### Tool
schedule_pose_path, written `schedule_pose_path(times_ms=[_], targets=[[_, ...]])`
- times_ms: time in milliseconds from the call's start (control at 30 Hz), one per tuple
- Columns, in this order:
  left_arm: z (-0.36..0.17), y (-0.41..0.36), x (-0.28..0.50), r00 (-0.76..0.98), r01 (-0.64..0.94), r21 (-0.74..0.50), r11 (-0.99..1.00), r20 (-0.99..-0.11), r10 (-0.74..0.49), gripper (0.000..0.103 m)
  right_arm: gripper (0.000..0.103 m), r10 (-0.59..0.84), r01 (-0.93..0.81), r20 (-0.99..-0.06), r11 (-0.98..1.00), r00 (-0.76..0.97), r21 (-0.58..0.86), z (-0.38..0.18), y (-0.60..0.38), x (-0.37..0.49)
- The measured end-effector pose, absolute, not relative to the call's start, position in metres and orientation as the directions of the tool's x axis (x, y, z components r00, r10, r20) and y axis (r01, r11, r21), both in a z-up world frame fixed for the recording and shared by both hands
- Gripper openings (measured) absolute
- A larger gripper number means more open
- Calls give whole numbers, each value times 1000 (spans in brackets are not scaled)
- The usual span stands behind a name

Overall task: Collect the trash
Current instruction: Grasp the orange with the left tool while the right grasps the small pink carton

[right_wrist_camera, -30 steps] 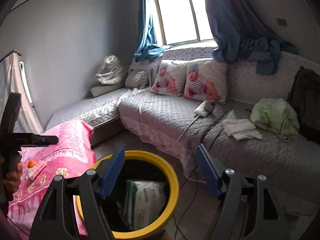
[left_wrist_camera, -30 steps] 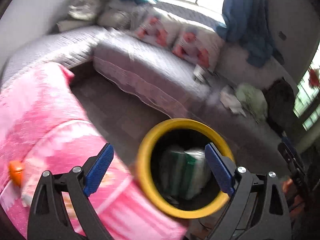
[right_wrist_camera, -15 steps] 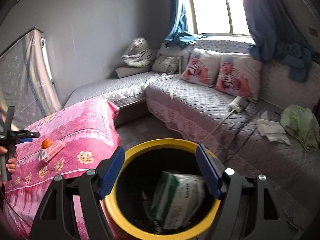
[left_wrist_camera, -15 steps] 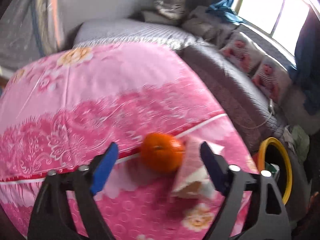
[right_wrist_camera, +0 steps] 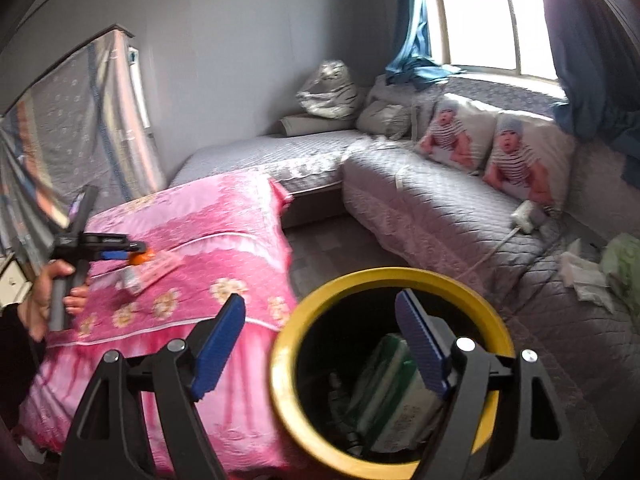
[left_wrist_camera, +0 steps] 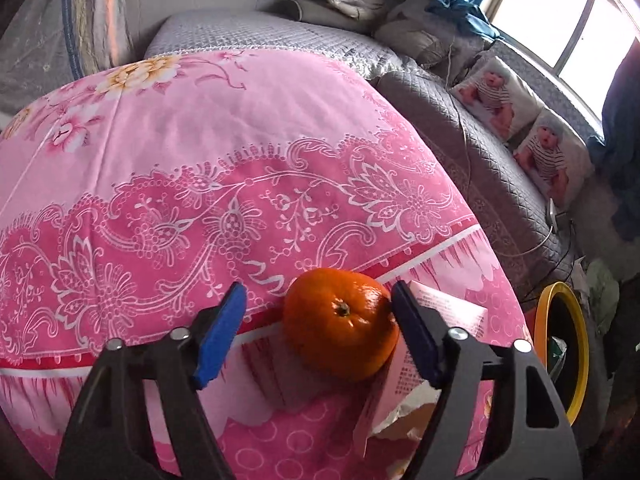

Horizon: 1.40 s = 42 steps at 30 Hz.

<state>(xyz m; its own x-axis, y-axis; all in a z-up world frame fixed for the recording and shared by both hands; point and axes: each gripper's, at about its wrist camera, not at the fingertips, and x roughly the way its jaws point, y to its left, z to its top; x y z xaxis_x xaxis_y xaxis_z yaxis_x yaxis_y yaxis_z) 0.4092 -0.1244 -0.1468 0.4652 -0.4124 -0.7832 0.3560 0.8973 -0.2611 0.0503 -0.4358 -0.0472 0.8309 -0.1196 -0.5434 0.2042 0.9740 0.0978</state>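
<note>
Clearly the left gripper (left_wrist_camera: 318, 334) is lined up on the orange (left_wrist_camera: 340, 324) lying on the pink cloth (left_wrist_camera: 200, 160): its jaws are closing with the fruit between them, the right pad touching the peel, the left pad apart from it. A torn pink carton (left_wrist_camera: 432, 340) lies just beside the orange, under the right jaw, and could get pinched too. Further right stands the yellow-rimmed bin (right_wrist_camera: 384, 276), a green-and-white packet (right_wrist_camera: 392, 392) inside. The right gripper (right_wrist_camera: 320, 344) hangs over its rim, jaws opening, holding nothing.
</note>
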Motion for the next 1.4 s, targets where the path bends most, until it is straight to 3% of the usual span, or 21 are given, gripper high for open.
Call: schedule_pose_path(times_ms=[67, 167, 333, 567, 900, 1200, 1267, 1333, 1400], targets=[[-149, -125, 408, 450, 360, -279, 890, -784, -428, 58, 75, -27, 137, -547, 977, 837, 161, -46, -427, 56], [-151, -125, 400, 443, 365, -280, 888, -787, -430, 61, 78, 98, 44, -550, 970, 830, 239, -45, -412, 67], [-156, -123, 390, 436, 375, -290, 880, -783, -444, 63, 79, 186, -44, -552, 965, 813, 260, -42, -380, 86], [-150, -124, 380, 470, 383, -295, 875, -754, -460, 30, 81, 336, -102, -625, 920, 704, 379, -57, -343, 140], [-97, -46, 342, 607, 350, -337, 874, -630, -485, 25, 81, 317, -20, -770, 930, 554, 368, -84, -282, 229], [-63, 2, 292, 682, 366, -334, 869, -538, -495, 25, 80, 166, 20, -864, 980, 476, 199, -109, -237, 296], [-58, 11, 282, 703, 359, -330, 873, -520, -485, 25, 71, 145, -1, -871, 986, 470, 164, -111, -223, 307], [-52, 16, 275, 723, 352, -319, 880, -504, -472, 25, 49, 132, -34, -881, 991, 454, 131, -116, -209, 318], [-48, 20, 267, 745, 334, -305, 892, -495, -448, 25, 42, 121, -55, -879, 993, 460, 108, -118, -199, 323]])
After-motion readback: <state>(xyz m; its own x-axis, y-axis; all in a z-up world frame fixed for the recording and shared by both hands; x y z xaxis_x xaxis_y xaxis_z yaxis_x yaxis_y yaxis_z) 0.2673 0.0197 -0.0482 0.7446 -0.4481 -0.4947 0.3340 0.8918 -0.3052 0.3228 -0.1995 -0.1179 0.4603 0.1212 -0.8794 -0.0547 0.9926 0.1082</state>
